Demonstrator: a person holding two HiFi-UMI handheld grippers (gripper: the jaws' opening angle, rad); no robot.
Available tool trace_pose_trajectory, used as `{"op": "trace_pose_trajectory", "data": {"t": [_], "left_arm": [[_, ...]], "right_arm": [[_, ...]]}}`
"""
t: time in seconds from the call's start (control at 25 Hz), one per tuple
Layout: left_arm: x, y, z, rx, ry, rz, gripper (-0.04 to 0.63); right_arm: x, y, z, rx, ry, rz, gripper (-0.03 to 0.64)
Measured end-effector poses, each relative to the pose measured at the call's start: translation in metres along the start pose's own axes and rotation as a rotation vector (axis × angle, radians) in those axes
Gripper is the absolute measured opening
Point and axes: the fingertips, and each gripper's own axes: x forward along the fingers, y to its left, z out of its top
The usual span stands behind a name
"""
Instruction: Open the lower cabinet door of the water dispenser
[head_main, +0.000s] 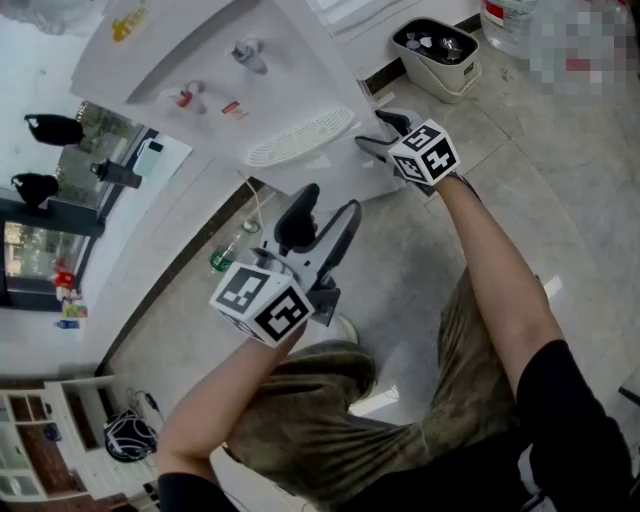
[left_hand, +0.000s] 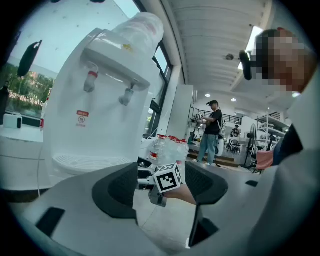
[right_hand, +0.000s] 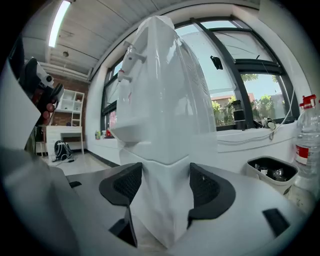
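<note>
1. Standing wide apart, the jaws of the right gripper flank a lower corner of the water dispenser. I cannot tell whether the pads actually press on the white casing.
2. Just ahead of this gripper, left of that corner, the lower cabinet door looks closed. It sits flush under the seam below the drip tray.
3. Beyond and to the right of the same gripper, a pale bin stands on the floor. A water bottle with a red cap is further right.
4. The left gripper is held back from the dispenser, its jaws also spread and with nothing between them. Through the gap, well ahead, shows the right gripper's marker cube.
5. Ahead and to the left of the left gripper, the dispenser's front rises with its two taps above the drip tray.
6. Far beyond, to that gripper's right, a person stands in the room.
</note>
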Motion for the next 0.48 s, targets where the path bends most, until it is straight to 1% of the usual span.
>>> {"op": "trace_pose_trajectory", "data": {"t": [0.08, 0.16, 0.32, 0.48], "left_arm": [[-0.003, 0.003, -0.001, 0.04, 0.0, 0.013, 0.275], [-0.005, 0.007, -0.006, 0.061, 0.016, 0.025, 0.275], [-0.008, 0.015, -0.014, 0.042, 0.03, 0.039, 0.275], [-0.011, 0.017, -0.014, 0.06, 0.039, 0.045, 0.275]], "right_arm": [[0.0, 0.001, 0.001, 0.013, -0.003, -0.005, 0.265], [-0.002, 0.001, 0.001, 0.046, -0.017, -0.007, 0.265], [-0.003, 0.001, 0.0, 0.048, -0.02, 0.0, 0.264], [-0.003, 0.002, 0.001, 0.047, -0.031, 0.003, 0.264]]}}
